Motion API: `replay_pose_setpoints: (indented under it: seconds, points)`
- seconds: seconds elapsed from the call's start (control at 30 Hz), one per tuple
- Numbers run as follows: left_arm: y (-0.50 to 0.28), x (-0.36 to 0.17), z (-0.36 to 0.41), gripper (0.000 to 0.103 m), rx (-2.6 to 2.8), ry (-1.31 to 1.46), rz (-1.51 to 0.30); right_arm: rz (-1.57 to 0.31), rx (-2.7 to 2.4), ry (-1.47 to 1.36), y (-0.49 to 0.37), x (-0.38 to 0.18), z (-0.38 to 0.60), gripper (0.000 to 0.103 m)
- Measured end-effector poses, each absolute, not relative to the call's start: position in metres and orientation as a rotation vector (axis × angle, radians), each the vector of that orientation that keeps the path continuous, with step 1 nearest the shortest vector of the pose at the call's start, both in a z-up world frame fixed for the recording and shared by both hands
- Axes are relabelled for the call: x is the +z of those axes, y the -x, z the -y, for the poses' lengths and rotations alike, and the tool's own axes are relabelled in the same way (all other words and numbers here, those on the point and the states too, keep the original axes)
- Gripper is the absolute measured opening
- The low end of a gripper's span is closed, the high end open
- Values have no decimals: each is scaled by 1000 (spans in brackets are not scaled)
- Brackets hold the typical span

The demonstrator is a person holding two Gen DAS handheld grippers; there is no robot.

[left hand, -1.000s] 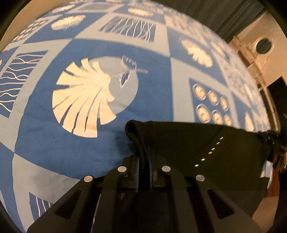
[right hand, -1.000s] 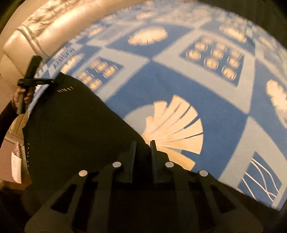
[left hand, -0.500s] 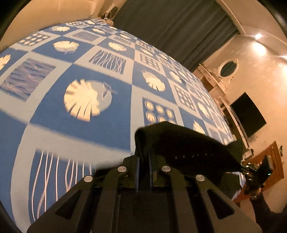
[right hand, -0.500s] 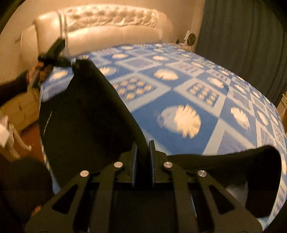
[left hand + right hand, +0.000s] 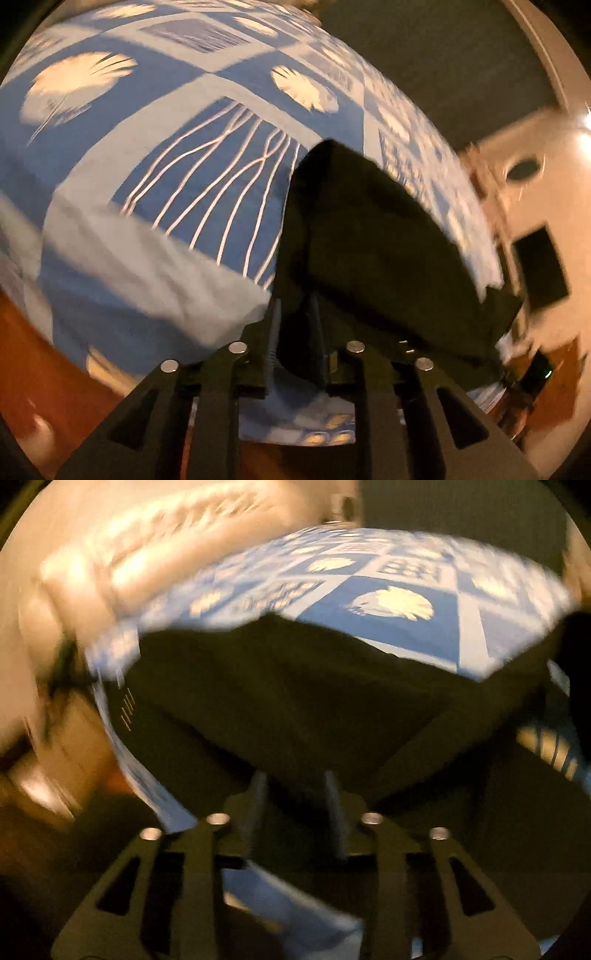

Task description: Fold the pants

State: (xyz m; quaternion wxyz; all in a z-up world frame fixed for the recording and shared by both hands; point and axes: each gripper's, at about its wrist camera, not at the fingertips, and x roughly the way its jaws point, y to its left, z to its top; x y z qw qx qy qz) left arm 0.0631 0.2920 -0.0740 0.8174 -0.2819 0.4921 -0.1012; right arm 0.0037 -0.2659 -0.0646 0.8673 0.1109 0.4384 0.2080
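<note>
The black pants (image 5: pixel 369 240) rise in a loose peak over the blue and white patterned bedspread (image 5: pixel 147 166), near its edge. My left gripper (image 5: pixel 295 325) has its jaws opening, and a fold of the black cloth still sits in the narrow gap. In the right wrist view the pants (image 5: pixel 295 701) spread wide and dark across the bedspread (image 5: pixel 406 627). The jaws of my right gripper (image 5: pixel 295 786) are opening too, clearly apart, with the cloth's near edge between them and no pad pressing on it. Both views are blurred by motion.
A cream tufted headboard (image 5: pixel 147 535) stands at the bed's far end. Dark curtains (image 5: pixel 443 55) hang behind the bed, with a dark screen (image 5: pixel 539 266) and a round mirror (image 5: pixel 524 168) on the wall. Wooden floor (image 5: pixel 22 350) shows below the bed's edge.
Both grippers have swept sideways with the pants toward the bed's edge. Their jaws, clamped on the cloth before, have parted, the right one more widely.
</note>
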Motion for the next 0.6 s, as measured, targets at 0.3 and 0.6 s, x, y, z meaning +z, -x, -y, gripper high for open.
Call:
replay_pose_setpoints:
  seconds: [0.3, 0.6]
  points:
    - [-62, -68, -268, 22, -153, 706, -973, -863, 359, -810, -2, -94, 308, 48]
    - [-43, -55, -273, 22, -135, 871, -893, -834, 349, -869, -1, -103, 309, 55]
